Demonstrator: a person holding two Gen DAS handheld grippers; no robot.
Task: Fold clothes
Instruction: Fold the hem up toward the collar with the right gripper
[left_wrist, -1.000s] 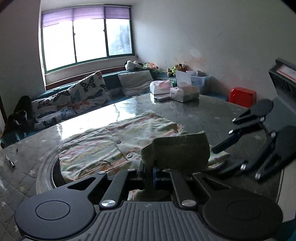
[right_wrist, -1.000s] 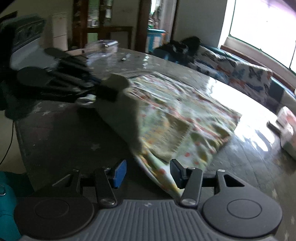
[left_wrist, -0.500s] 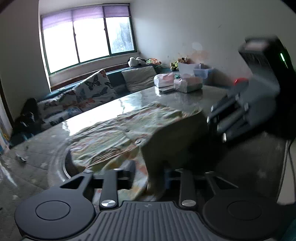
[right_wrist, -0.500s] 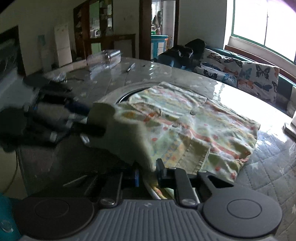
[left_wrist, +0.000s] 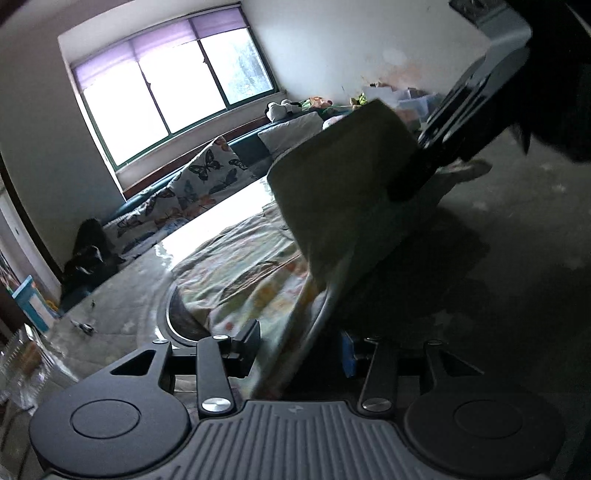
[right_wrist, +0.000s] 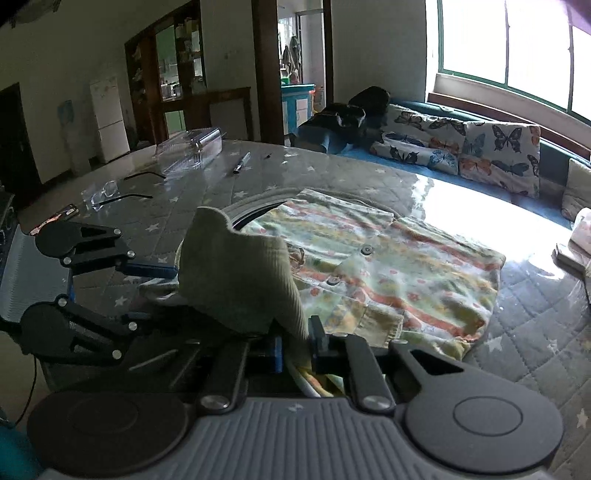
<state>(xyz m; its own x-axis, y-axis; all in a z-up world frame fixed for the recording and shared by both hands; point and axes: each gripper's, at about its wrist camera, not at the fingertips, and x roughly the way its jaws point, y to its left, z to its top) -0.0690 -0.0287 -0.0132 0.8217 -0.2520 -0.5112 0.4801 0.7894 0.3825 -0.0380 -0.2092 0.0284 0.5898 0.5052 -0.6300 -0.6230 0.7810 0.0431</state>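
The left tongs (right_wrist: 173, 291) reach in from the left edge of the right wrist view, rolled so one blue-padded finger (right_wrist: 147, 268) sits above the other, both pointing across at the lifted sleeve (right_wrist: 240, 280). In their own view the left tongs (left_wrist: 301, 349) stand parted, with the garment's edge hanging loose between the pads and no pressure visible on it. The right tongs (right_wrist: 297, 349) angle downward over the near edge of the bench (right_wrist: 517, 354); their jaws are closing, and the pads pinch the lower corner of the sleeve. From the left wrist view the right tongs (left_wrist: 406, 188) come down from the upper right and bite the cloth. The floral shirt (right_wrist: 369, 273) lies flat on the bench, buttons up, its sleeve raised over it.
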